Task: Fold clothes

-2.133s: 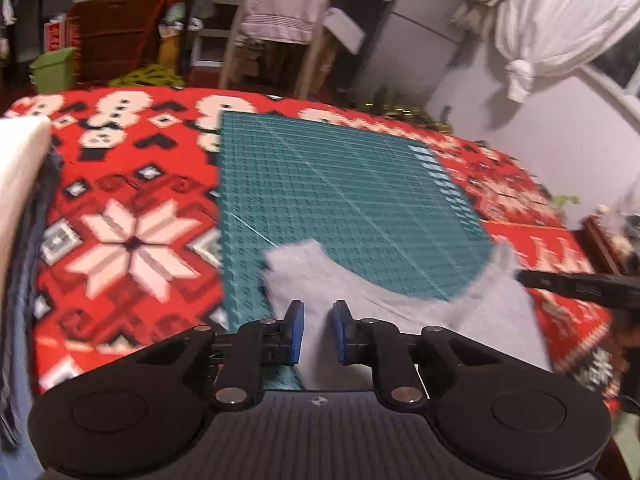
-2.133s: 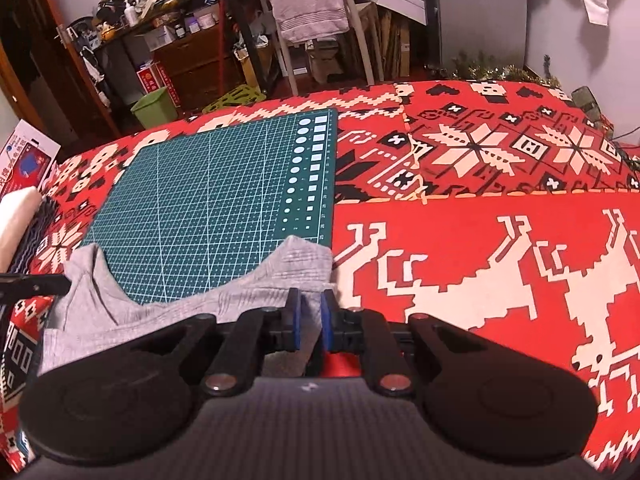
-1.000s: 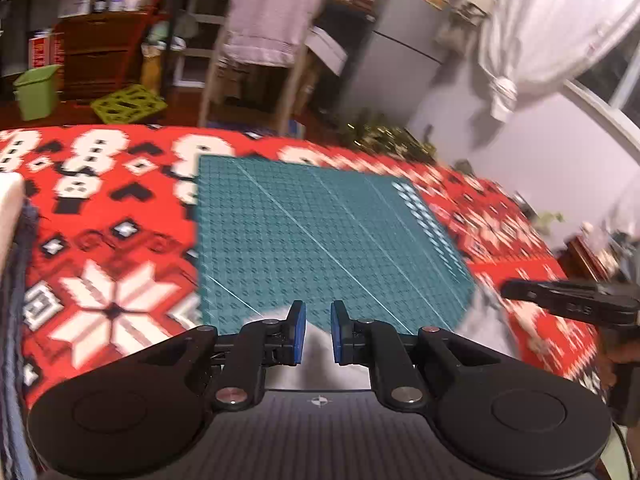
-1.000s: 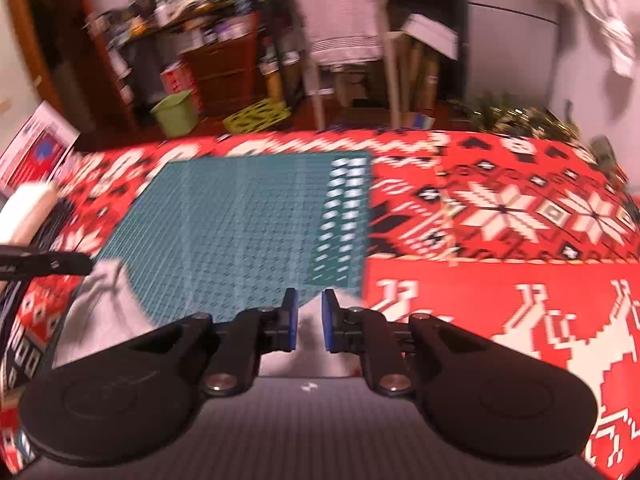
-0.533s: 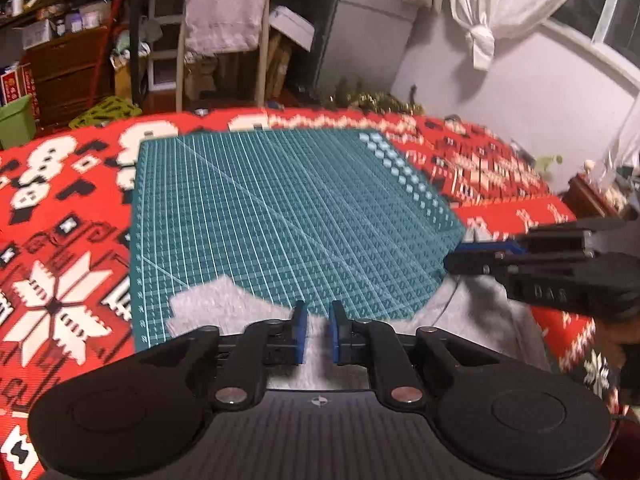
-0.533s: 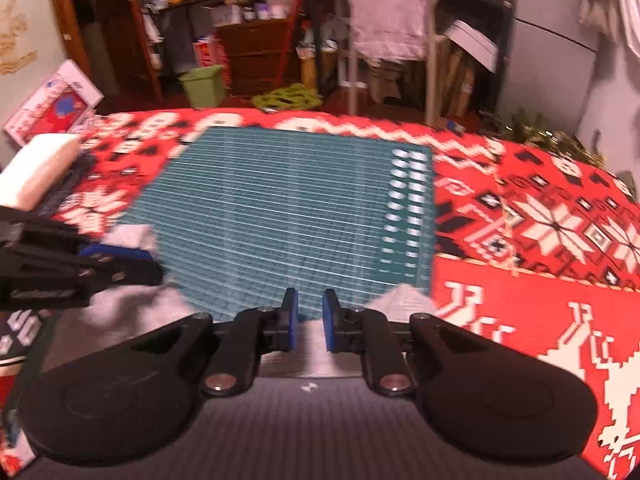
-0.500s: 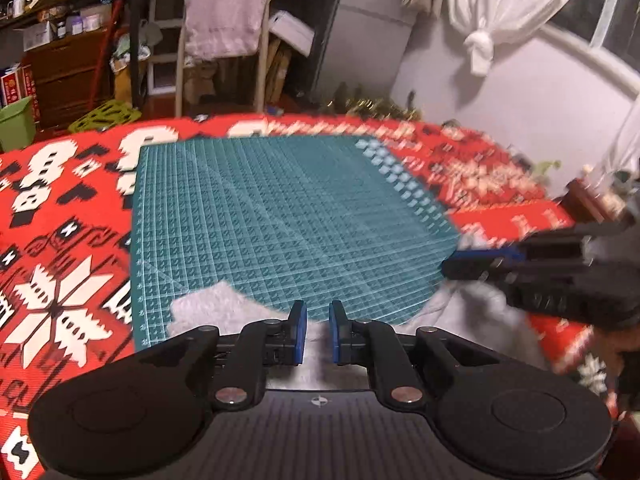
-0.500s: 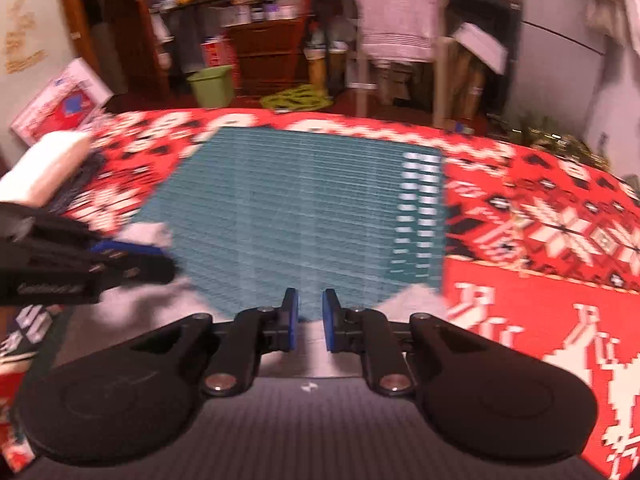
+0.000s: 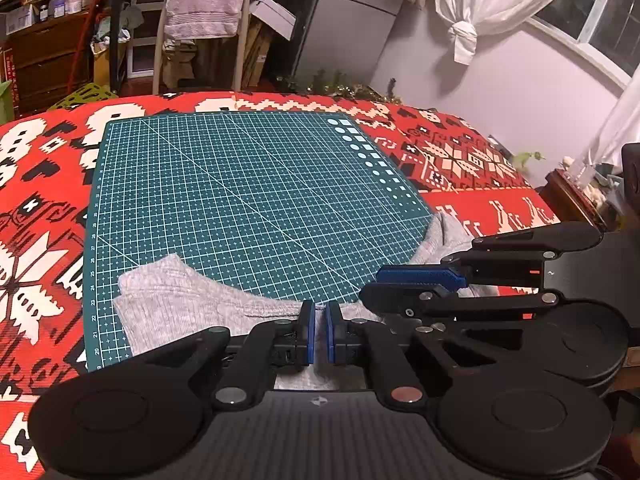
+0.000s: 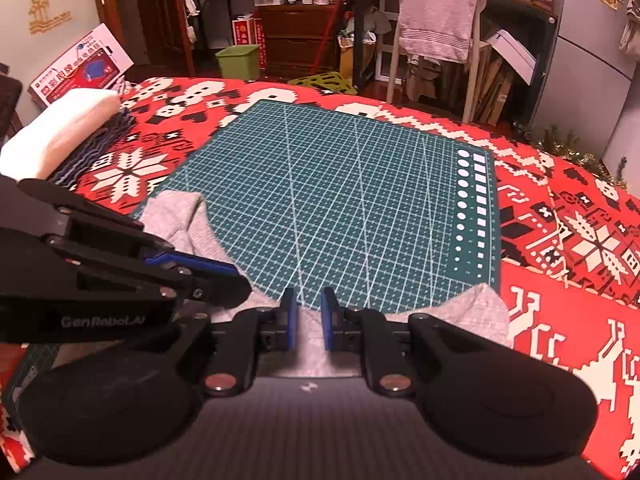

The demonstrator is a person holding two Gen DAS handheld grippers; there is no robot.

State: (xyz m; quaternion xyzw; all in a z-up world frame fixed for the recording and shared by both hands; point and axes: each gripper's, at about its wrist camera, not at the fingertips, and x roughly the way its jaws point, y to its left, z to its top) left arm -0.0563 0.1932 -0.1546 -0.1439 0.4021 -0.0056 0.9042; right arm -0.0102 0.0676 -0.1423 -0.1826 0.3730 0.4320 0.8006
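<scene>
A red, white and black knitted-pattern cover [image 9: 460,160] spreads over the whole surface; on it lies a green gridded cutting mat [image 9: 248,196], its scale numbers 20 to 29 readable along the near left edge, with a column of white circles and squares down its right side; a grey knitted garment [image 9: 176,304] lies across the mat's near edge, one corner on the mat's left and another reaching off its right edge onto the cover; at the far left a stack of folded clothes [image 10: 64,132] topped with white sits beside a box printed with Chinese characters [image 10: 80,68]. The left gripper [image 9: 318,334] is nearly clenched, a thin gap between its blue pads over the grey cloth; whether it pinches fabric cannot be told; its side reads "GenRobot.AI" in the right wrist view. The right gripper [image 10: 306,320] stands slightly parted over the garment, grasping nothing visible.
</scene>
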